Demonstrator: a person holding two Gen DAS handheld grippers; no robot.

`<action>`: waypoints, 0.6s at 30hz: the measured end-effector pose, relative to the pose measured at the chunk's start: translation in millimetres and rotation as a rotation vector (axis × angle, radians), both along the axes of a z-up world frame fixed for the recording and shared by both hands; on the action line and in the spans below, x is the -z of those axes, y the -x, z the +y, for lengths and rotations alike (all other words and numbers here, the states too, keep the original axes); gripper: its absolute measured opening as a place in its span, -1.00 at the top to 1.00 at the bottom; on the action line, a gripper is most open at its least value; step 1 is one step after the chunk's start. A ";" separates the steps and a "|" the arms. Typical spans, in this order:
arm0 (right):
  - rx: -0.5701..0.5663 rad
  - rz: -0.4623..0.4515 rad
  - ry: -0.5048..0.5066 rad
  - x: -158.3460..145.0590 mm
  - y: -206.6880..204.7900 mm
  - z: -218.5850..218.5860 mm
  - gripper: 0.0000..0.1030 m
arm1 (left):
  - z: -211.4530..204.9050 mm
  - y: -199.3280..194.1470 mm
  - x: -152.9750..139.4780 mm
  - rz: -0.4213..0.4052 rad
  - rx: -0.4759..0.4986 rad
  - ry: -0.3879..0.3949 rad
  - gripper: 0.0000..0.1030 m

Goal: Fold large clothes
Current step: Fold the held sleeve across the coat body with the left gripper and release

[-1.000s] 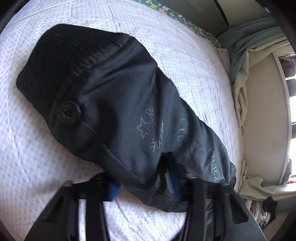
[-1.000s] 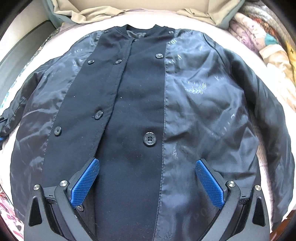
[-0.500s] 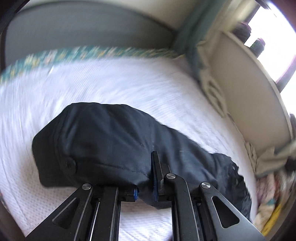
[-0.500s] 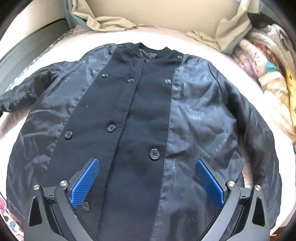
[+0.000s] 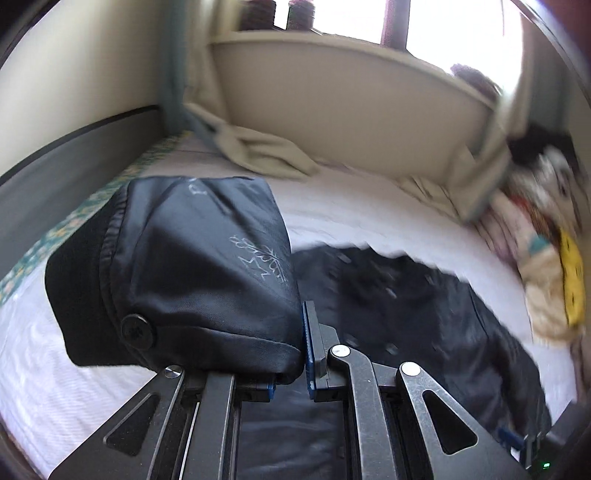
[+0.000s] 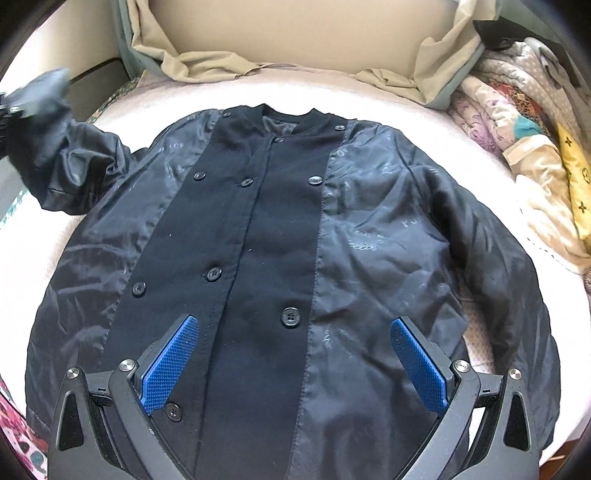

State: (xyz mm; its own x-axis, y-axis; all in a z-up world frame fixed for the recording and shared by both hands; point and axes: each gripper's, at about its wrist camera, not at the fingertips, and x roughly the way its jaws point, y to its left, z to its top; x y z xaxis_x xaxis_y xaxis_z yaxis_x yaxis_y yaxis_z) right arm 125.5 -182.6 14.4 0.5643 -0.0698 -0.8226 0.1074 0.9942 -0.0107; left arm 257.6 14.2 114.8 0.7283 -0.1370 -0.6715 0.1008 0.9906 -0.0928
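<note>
From the left wrist view, the left gripper (image 5: 301,354) had its fingers pressed together, pinching the sleeve (image 5: 199,273) of a dark jacket (image 5: 424,314) near the cuff (image 5: 79,291). The sleeve end was lifted clear of the white bedsheet (image 5: 369,218), with a black button (image 5: 136,330) and pale printed patterns showing on its shiny fabric. Beyond it the body of the jacket lay blurred across the bed, with crumpled beige cloth (image 5: 266,155) by the wall and a window (image 5: 443,26) above. From the right wrist view, the right gripper (image 6: 295,363) hung over the lower front of the jacket (image 6: 280,258), its blue fingers (image 6: 170,365) spread wide apart with nothing between them. The jacket lay flat, front up and buttoned, collar toward the far wall, in the middle of the bed. Its sleeve (image 6: 66,166) at the left of the picture was raised and bunched, while the other sleeve (image 6: 517,266) lay along the body. A pile of folded fabrics (image 6: 524,147) sat at the right edge of the bed.
</note>
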 end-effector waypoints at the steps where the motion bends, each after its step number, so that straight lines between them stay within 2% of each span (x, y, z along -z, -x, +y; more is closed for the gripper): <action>1: 0.012 -0.005 -0.003 -2.4 1.6 -3.6 -1.00 | -11.1 0.1 6.3 0.011 0.018 -0.013 0.71; 7: 0.096 -0.022 -0.025 -11.1 9.7 -31.2 -1.00 | -97.5 1.8 66.9 0.141 0.139 -0.103 0.69; 10: 0.144 -0.016 -0.048 -12.2 13.2 -48.3 -1.00 | -120.9 2.6 96.1 0.198 0.178 -0.156 0.64; 11: 0.154 -0.013 -0.057 -12.1 13.9 -52.7 -1.00 | -125.8 2.9 105.2 0.221 0.189 -0.166 0.55; 12: 0.162 -0.011 -0.065 -12.0 14.7 -56.1 -1.00 | -130.2 2.0 114.6 0.256 0.198 -0.171 0.46; 14: 0.176 -0.008 -0.081 -11.6 16.4 -62.6 -1.00 | -133.8 5.7 124.9 0.301 0.216 -0.146 -0.14; 15: 0.181 -0.008 -0.083 -11.7 16.8 -64.7 -1.00 | -136.5 10.0 125.6 0.291 0.224 -0.145 -0.26; 17: 0.195 -0.008 -0.086 -12.3 18.5 -69.2 -1.00 | -146.0 26.8 119.1 0.229 0.271 -0.178 -0.75; 18: 0.201 -0.007 -0.087 -12.5 18.6 -71.2 -1.00 | -150.4 35.5 115.1 0.202 0.297 -0.189 -0.80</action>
